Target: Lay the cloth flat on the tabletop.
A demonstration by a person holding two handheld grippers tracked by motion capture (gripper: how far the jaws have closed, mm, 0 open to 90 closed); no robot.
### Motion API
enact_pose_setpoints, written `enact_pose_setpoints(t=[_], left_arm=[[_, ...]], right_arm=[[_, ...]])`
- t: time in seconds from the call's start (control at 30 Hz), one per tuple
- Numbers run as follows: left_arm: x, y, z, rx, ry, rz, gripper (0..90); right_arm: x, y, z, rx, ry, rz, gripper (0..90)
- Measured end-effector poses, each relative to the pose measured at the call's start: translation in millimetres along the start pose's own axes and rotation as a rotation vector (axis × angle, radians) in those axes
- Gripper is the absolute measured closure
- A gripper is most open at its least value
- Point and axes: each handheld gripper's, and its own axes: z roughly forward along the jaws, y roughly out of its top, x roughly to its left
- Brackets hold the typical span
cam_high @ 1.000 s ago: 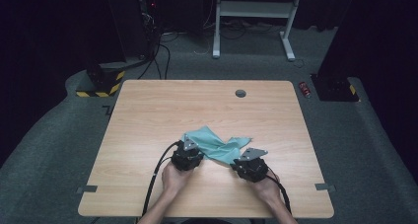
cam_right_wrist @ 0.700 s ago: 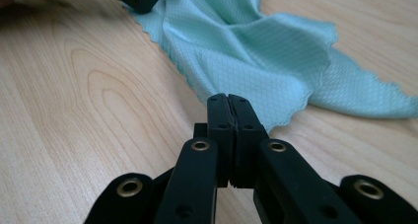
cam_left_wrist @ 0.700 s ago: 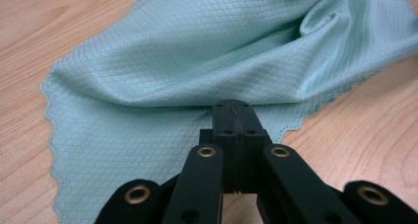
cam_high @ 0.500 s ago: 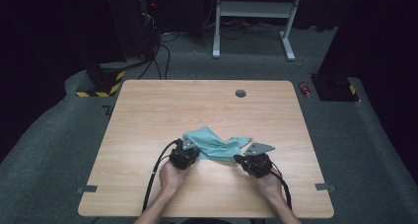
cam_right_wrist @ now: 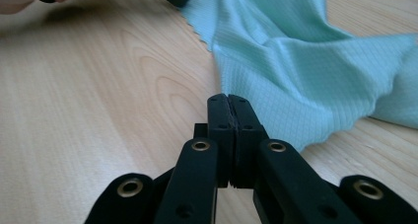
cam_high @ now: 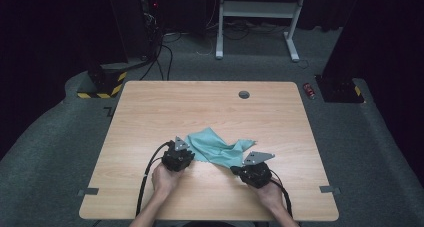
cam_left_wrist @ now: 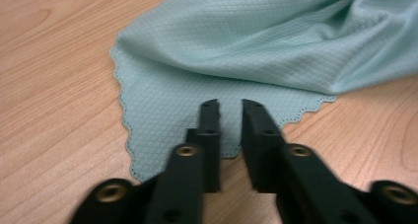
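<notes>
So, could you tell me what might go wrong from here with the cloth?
The left gripper has just been opening, its fingers parted over the scalloped edge of the teal waffle-weave cloth; closing there may catch nothing. The right gripper is shut beside the cloth, seemingly without fabric, so any pull could be one-sided and bunch it on the wooden table.

The cloth (cam_left_wrist: 256, 41) is a soft teal weave with a fine diamond texture and scalloped edge. The bench (cam_high: 200, 107) is pale wood-grain, smooth, slightly sheened. The jaws are matt black plastic with brass-coloured rivets.
</notes>
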Motion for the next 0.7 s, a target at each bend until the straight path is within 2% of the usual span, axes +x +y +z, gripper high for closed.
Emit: enact_pose_setpoints(t=[0.03, 0.07, 0.2, 0.23, 0.37, 0.47, 0.5, 0.57, 0.6, 0.63, 0.7], left_arm=[[0.6, 0.1, 0.1, -0.002, 0.002, -0.013, 73.5], [1.7, 0.4, 0.9, 0.003, 0.018, -0.024, 68.9], [4.1, 0.1, 2.8, 0.012, 0.019, -0.036, 67.8], [4.3, 0.3, 3.0, 0.012, 0.018, -0.045, 67.8], [5.8, 0.5, 4.4, 0.005, 0.025, -0.035, 68.7], [9.3, -0.2, 4.6, -0.002, 0.053, -0.023, 80.0], [11.4, -0.5, 4.9, -0.007, 0.051, -0.023, 89.2], [17.2, -0.1, 5.7, -0.009, 0.019, -0.053, 90.0], [17.2, 3.5, 6.4, 0.011, 0.025, -0.032, 90.0], [17.2, 3.5, 6.4, 0.011, 0.025, -0.032, 90.0], [15.9, 9.9, 8.5, 0.045, 0.053, 0.034, 90.0]], right_arm=[[0.0, 0.0, 0.0, 0.000, 0.000, 0.000, 89.1], [2.6, 2.7, -5.6, -0.034, 0.004, 0.001, 89.1], [2.7, 7.9, -13.1, -0.072, 0.010, 0.003, 89.1], [3.0, 8.5, -13.1, -0.069, 0.010, -0.001, 89.1], [3.9, 7.0, -7.5, -0.046, 0.018, -0.005, 89.0], [4.3, 3.3, 0.2, -0.025, 0.019, -0.011, 89.0], [4.0, 0.4, 5.4, -0.012, 0.017, -0.009, 88.9], [4.4, -1.5, 8.2, -0.002, 0.014, -0.002, 88.9], [5.1, -1.4, 8.1, -0.002, 0.014, -0.002, 88.9], [5.9, -0.9, 7.4, -0.004, 0.012, -0.003, 88.9], [8.1, 1.9, 4.4, -0.015, 0.011, -0.010, 89.0]])
